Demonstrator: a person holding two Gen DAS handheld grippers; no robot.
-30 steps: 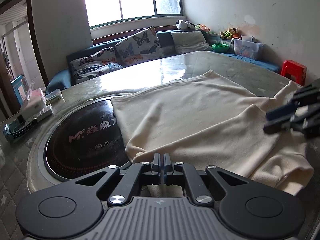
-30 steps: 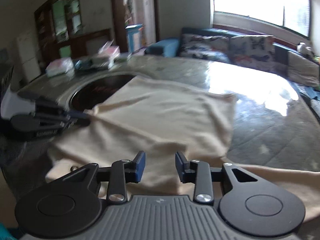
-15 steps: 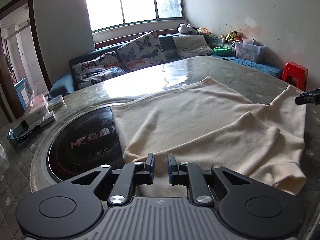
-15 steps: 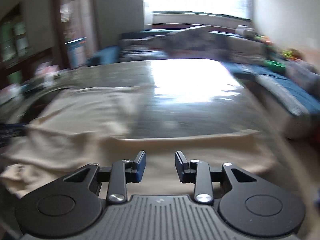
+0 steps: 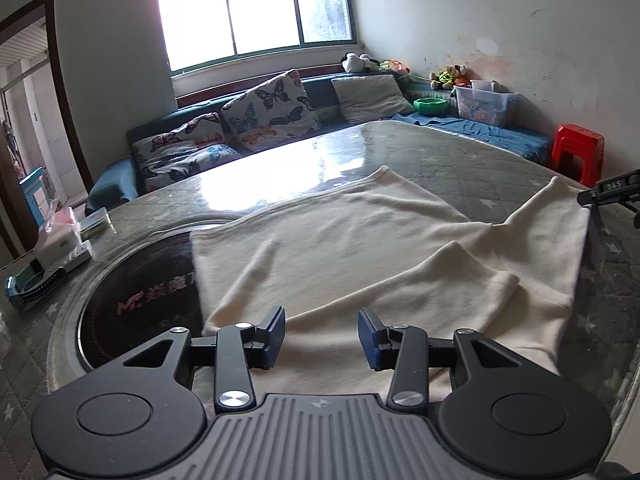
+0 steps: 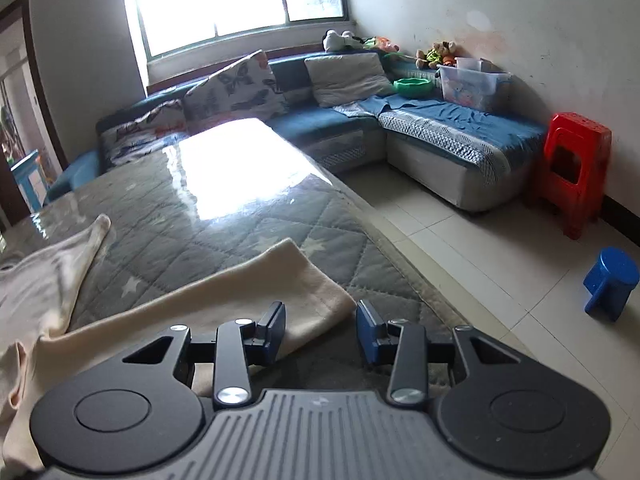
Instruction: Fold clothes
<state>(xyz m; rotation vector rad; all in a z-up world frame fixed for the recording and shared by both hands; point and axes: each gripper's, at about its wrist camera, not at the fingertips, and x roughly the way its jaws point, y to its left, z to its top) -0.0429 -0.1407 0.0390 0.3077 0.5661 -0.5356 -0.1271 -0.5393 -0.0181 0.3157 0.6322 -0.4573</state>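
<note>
The cream garment (image 5: 352, 248) sprawls across the middle of the quilted tabletop (image 5: 480, 160), soft, light and limp, part-folded, best taken by a corner or hem. The left tool (image 5: 322, 334), jaws just opened, hovers empty at its lower edge. The right tool (image 6: 320, 330), jaws parted further, sits just over the sleeve end (image 6: 288, 280) at lower centre.

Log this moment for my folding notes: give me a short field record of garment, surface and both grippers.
garment: cream garment, spread flat, one sleeve folded across the body
sleeve end: lies by the table's edge, just ahead of the right gripper
surface: quilted table cover
left gripper: jaws have just been opening, nothing pinched, cloth below
right gripper: jaws apart, just opened a little further, holding nothing
</note>
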